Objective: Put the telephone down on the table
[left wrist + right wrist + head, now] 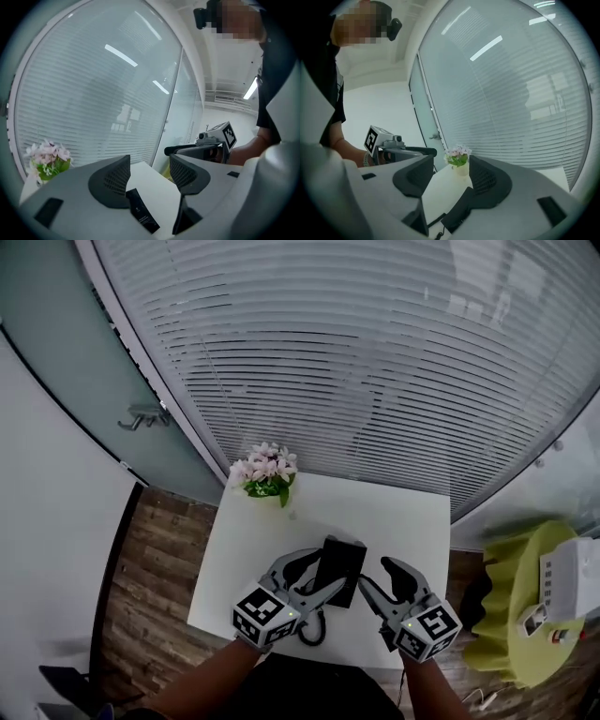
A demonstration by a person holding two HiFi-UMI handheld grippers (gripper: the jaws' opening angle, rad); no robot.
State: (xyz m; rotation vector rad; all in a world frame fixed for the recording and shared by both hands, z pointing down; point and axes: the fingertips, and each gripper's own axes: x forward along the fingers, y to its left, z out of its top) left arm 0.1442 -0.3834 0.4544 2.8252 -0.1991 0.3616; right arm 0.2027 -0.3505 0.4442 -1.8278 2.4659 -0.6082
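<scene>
A black telephone (339, 563) lies flat on the white table (412, 521), its cord (312, 632) curling toward the near edge. Both grippers hang in the air above it, apart from it. My left gripper (317, 577) is open to the telephone's left, and my right gripper (384, 579) is open to its right. In the left gripper view the jaws (150, 176) stand wide with only the telephone (143, 216) far below between them. In the right gripper view the open gripper (450, 178) likewise frames the telephone (457, 213) on the table. Neither holds anything.
A small pot of pink flowers (267, 472) stands at the table's far left corner. A glass wall with blinds (375, 352) rises behind the table. A yellow-green seat (525, 606) with a white device stands on the right, on a wood floor (155, 559).
</scene>
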